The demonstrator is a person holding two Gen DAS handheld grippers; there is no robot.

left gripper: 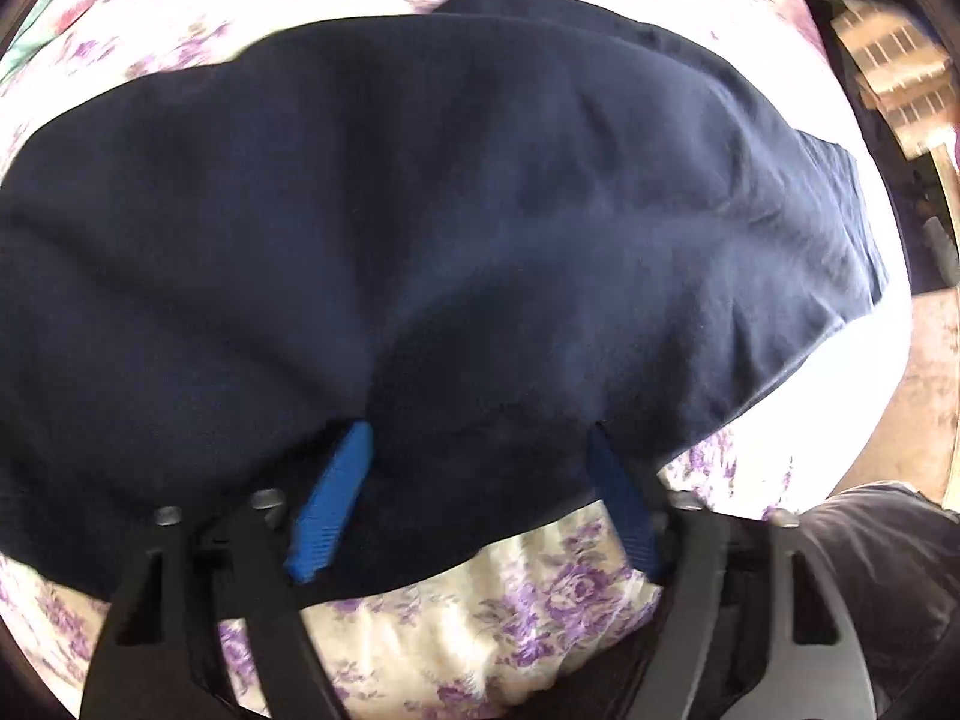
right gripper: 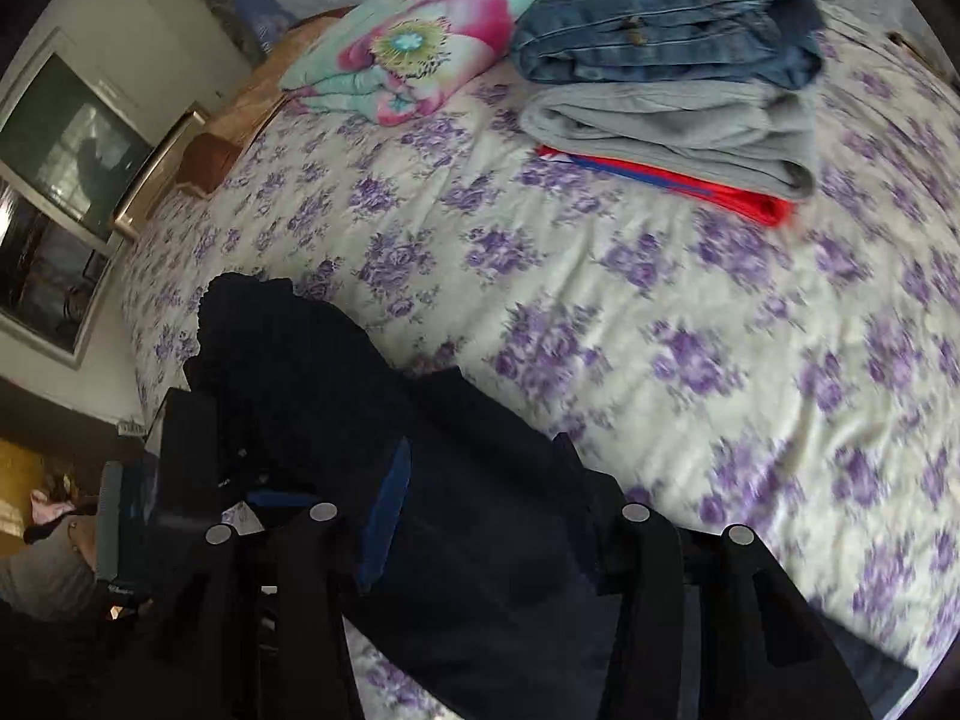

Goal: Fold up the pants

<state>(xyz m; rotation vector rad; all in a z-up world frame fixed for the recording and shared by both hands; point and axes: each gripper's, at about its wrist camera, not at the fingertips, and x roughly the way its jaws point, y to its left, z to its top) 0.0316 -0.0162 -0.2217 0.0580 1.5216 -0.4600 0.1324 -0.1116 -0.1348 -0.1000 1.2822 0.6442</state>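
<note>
pants (left gripper: 420, 228) fanning toward 12 o'clock from left gripper (left gripper: 480, 438) | long axis 9–3 | jaws parted, cloth draped between | right gripper (right gripper: 480, 450) likewise parted amid cloth | grasp unconfirmed

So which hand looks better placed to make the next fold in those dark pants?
Probably the left. The left gripper has its blue fingers wide apart around the near edge of the navy pants, broad cloth ahead. The right gripper faces only a bunched corner.
</note>
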